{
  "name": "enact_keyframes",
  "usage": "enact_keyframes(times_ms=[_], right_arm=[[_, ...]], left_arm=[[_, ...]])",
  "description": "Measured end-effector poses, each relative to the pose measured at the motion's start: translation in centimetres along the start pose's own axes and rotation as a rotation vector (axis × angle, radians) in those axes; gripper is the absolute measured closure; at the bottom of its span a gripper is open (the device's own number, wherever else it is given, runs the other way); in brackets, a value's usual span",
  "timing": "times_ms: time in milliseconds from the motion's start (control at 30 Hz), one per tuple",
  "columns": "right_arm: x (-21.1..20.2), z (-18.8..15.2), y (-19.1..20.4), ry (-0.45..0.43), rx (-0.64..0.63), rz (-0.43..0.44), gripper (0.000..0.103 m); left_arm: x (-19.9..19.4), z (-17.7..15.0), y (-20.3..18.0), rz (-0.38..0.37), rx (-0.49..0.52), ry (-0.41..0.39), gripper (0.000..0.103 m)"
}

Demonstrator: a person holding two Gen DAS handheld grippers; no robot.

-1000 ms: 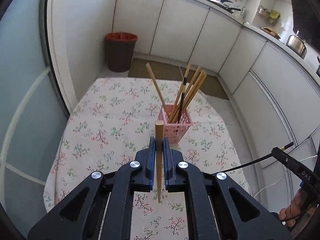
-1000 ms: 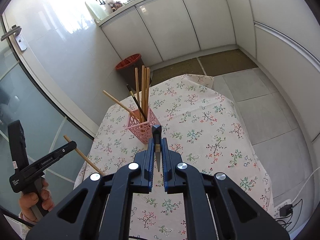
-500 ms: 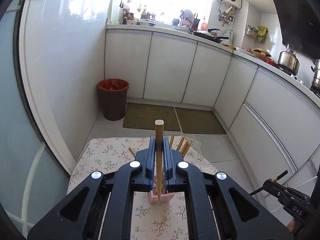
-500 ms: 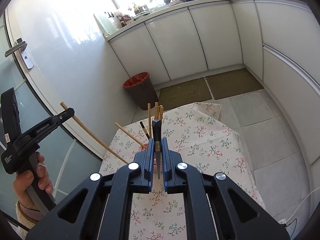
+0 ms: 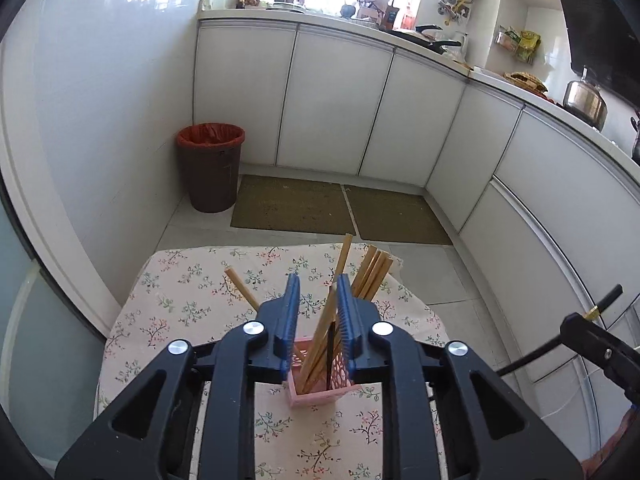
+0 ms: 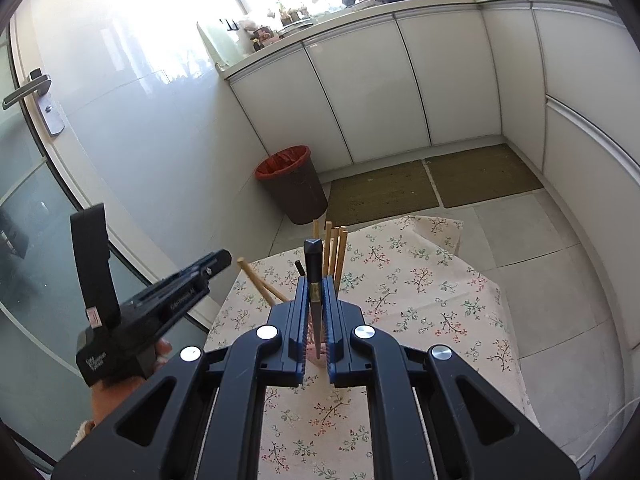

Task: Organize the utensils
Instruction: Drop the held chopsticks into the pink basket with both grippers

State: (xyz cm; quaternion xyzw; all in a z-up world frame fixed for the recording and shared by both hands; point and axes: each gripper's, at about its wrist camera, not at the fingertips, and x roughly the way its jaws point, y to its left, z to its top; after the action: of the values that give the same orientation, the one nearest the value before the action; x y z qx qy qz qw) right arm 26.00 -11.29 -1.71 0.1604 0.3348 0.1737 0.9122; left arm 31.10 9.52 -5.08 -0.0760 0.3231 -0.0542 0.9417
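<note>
A pink mesh basket [image 5: 318, 394] stands on the floral tablecloth [image 5: 192, 292] and holds several wooden chopsticks [image 5: 374, 270] and one black chopstick. My left gripper [image 5: 318, 308] is open right above the basket, and a wooden chopstick [image 5: 334, 300] leans in the basket between its fingers. My right gripper [image 6: 316, 312] is shut on a black chopstick [image 6: 313, 264] with a gold band, held upright above the basket [image 6: 310, 354], which is mostly hidden behind its fingers. The left gripper [image 6: 218, 262] also shows at the left of the right wrist view.
A brown bin [image 5: 211, 168] with a red liner stands on the floor beyond the table. Two olive mats [image 5: 292, 210] lie before white cabinets [image 5: 332, 100]. A glass door with a handle [image 6: 30, 88] is at the left. The table's far edge is near the basket.
My left gripper has opened and let its wooden chopstick drop into the basket. My right gripper has come closer over the basket, still holding the black chopstick.
</note>
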Motion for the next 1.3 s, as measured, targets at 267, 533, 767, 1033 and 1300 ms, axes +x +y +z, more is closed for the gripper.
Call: enact_keyframes(times_ms=[267,533,767,1033,1300], right_arm=[[2.8,0.7,2.0,-0.014,-0.030,-0.016,0.096],[5.9,0.2,2.7,0.015,-0.049,-0.059,0.096],[8.8,-0.5,2.5,0.030,-0.062,-0.081,0.094],[8.9,-1.4,2.8,0.002,-0.100,-0.093,0.086],[5.7,-1.5,3.2,-0.060,-0.124,-0.115,0.073]], left_arm=[[-5.2,-0.1,5.7,-0.022,-0.307,-0.123,0.050],[-5.1,-0.8,8.2,-0.023,-0.371,-0.102,0.050],[-4.8,-1.3,8.4,-0.040,-0.360,-0.079,0.050],[-4.2,-1.6,8.6,-0.039,-0.351,-0.057,0.050],[-4.0,-1.9,7.0,-0.044,-0.301,-0.045,0.043]])
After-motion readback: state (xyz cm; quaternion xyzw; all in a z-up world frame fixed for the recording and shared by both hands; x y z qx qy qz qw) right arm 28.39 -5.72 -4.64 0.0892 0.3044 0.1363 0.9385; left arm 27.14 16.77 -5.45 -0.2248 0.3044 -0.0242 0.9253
